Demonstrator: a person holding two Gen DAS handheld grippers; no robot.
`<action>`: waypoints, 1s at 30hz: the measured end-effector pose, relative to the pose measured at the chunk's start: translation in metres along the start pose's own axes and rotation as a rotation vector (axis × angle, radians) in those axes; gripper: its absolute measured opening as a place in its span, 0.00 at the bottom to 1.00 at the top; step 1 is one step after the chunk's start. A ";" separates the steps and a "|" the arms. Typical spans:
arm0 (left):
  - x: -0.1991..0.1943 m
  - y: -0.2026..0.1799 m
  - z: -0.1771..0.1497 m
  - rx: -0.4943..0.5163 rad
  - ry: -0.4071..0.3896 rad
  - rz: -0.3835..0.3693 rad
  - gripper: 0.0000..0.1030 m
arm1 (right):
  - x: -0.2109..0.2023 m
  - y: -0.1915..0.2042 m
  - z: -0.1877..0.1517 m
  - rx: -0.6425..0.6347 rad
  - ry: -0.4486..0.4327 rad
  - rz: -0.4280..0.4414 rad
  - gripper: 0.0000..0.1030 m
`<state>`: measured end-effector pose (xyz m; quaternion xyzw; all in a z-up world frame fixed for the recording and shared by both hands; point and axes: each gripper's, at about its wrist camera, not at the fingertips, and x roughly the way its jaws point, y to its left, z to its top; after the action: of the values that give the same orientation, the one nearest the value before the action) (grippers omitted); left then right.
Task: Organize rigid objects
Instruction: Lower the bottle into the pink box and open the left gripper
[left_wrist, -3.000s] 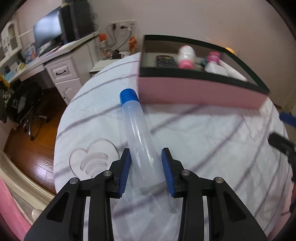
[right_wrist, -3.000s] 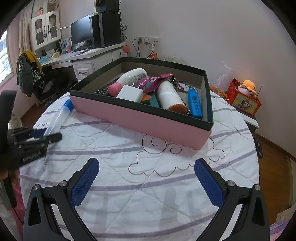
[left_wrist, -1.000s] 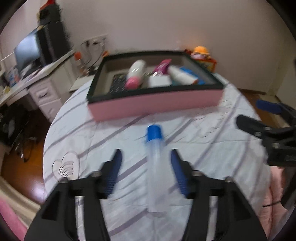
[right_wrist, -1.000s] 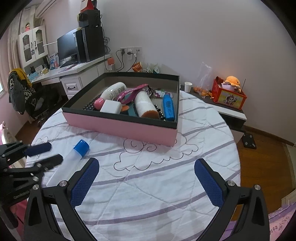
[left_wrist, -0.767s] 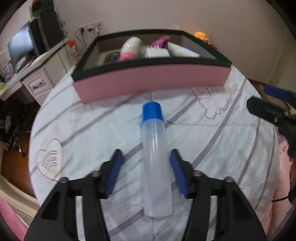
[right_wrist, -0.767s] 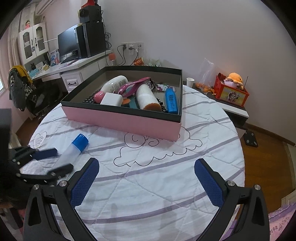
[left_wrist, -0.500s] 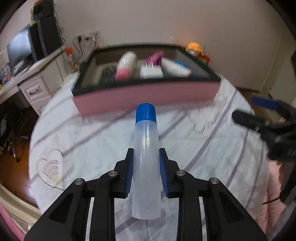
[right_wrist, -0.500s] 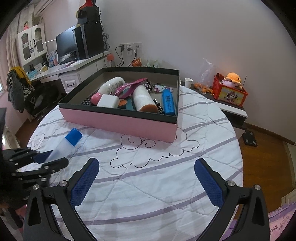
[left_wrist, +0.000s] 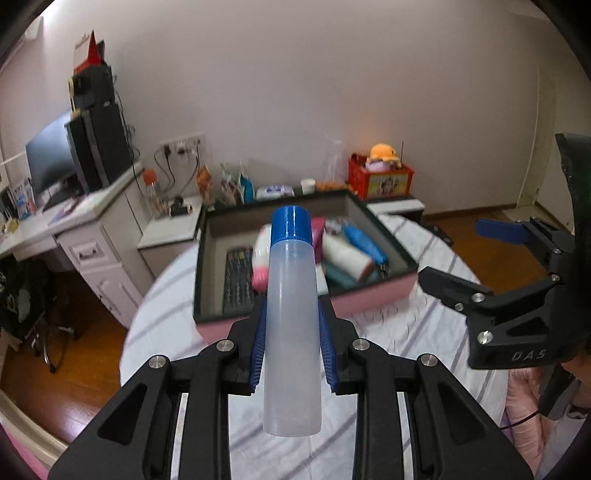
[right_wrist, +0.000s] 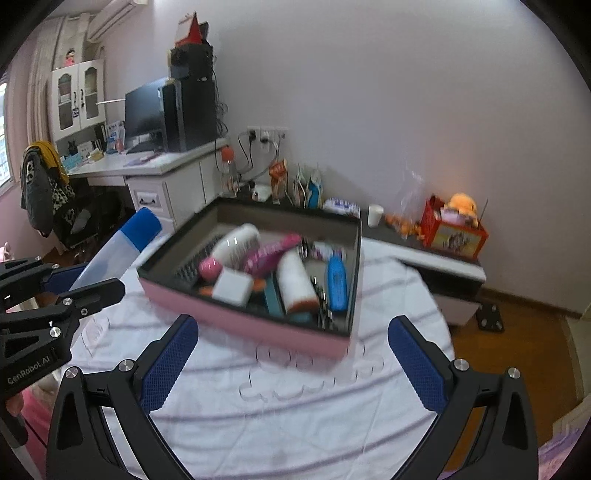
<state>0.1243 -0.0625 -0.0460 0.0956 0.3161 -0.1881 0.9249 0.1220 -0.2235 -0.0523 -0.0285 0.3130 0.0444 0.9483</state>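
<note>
Two grippers in my view: my left gripper (left_wrist: 291, 343) is clamped on the translucent bottle (left_wrist: 291, 332), its blue cap (left_wrist: 291, 225) pointing ahead over the pink box (left_wrist: 373, 299) beyond the fingertips. My right gripper (right_wrist: 295, 365) stands wide apart, empty, the box just ahead.

Bare cloth (right_wrist: 295, 424) before crowded pink box (right_wrist: 258, 328)
</note>
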 end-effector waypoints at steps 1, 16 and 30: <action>0.000 0.001 0.006 0.006 -0.008 0.003 0.26 | 0.000 0.001 0.004 -0.005 -0.009 0.000 1.00; 0.080 0.024 0.054 0.036 0.039 0.003 0.26 | 0.077 -0.013 0.052 -0.002 -0.013 -0.013 1.00; 0.178 0.023 0.060 0.055 0.168 0.003 0.26 | 0.156 -0.034 0.046 0.029 0.099 -0.008 1.00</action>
<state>0.2964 -0.1100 -0.1077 0.1371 0.3870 -0.1865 0.8925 0.2774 -0.2432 -0.1077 -0.0183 0.3601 0.0346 0.9321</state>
